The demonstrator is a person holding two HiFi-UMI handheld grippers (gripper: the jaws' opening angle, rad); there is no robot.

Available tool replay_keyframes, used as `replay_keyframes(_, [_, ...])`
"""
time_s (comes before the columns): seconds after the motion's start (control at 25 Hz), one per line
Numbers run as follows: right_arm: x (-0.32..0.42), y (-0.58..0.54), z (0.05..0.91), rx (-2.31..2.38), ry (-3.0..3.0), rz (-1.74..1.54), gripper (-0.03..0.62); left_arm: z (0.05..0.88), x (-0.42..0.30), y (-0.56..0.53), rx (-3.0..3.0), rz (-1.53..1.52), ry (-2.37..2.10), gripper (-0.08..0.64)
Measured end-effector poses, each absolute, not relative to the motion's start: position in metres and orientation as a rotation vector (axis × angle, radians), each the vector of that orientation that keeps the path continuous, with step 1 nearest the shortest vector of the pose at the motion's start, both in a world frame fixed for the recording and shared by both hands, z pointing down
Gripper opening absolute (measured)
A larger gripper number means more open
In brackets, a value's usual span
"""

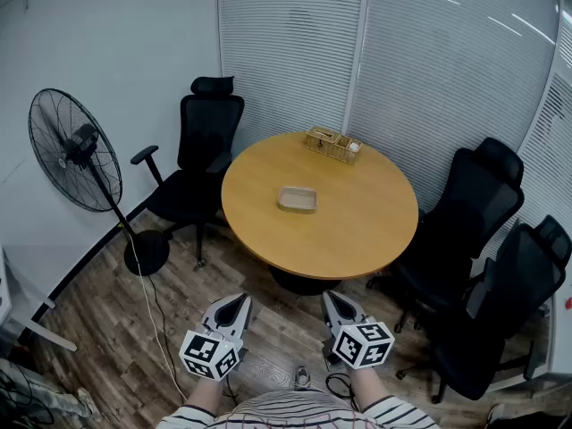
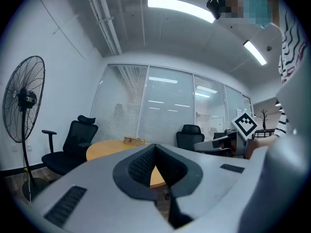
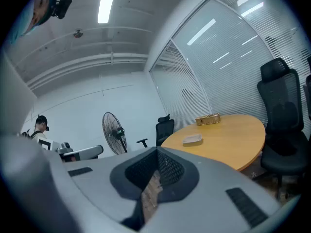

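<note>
In the head view the left gripper [image 1: 235,307] and right gripper [image 1: 334,306] hang side by side at the near edge, low over the wooden floor [image 1: 107,329]. Both point toward the round table [image 1: 357,222], which stands just beyond them in the middle of the room, and neither touches it. A shallow tray [image 1: 297,199] lies near the table's centre, and a wicker basket [image 1: 333,144] sits at its far edge. A pedestal fan [image 1: 71,150] stands far left. One black office chair [image 1: 201,150] is at the table's far left, and two more [image 1: 469,213] [image 1: 509,302] are on the right.

In the left gripper view the jaws meet at their tips with nothing between them – closed and empty. Past them, the round table [image 2: 104,149] shows with the wicker basket [image 2: 133,141] on it. The pedestal fan [image 2: 22,98] is at left, and the right gripper's marker cube [image 2: 245,124] is at right.

In the right gripper view these jaws are likewise pressed together and grip nothing. The round table [image 3: 228,135] spreads to the right, well apart from the tips, and carries the shallow tray [image 3: 192,140] – with the wicker basket [image 3: 208,119] farther off.
</note>
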State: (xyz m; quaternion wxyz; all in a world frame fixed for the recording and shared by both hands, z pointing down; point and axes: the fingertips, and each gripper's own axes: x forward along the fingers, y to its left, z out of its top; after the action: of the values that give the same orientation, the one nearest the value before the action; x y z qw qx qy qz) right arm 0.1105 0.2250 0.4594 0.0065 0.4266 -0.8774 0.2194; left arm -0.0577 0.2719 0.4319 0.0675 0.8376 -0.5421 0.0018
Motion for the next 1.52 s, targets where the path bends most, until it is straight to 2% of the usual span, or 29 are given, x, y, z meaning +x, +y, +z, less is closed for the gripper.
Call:
replay_keyframes(0.4, [0.120,0.164,0.479,1.250,-2.772,0.762,0.040,0.462,-0.029,0.207,2.470,0.055,-1.567,0.034])
replay_keyframes(0.44, [0.122,0.157,0.481,1.238,-2.772,0.762,0.067,0.464,-0.026,0.200,2.459,0.052,-1.568,0.042])
replay_keyframes(0.48, [0.123,0.151,0.482,1.225,-2.775,0.766,0.155,0.466,-0.024,0.193,2.447,0.046,-1.568,0.085])
replay_keyframes(0.52, [0.124,0.144,0.484,1.211,-2.777,0.773,0.216,0.468,-0.022,0.187,2.436,0.039,-1.567,0.159])
replay_keyframes(0.56, [0.126,0.138,0.485,1.197,-2.776,0.779,0.215,0.470,-0.020,0.180,2.427,0.034,-1.567,0.179])
replay_keyframes(0.88, [0.147,0.089,0.502,1.138,-2.759,0.813,0.215,0.487,-0.002,0.142,2.359,0.017,-1.625,0.179])
replay_keyframes(1.52, [0.126,0.001,0.526,1.291,-2.663,0.918,0.215,0.510,-0.037,0.040,2.363,0.051,-1.527,0.179])
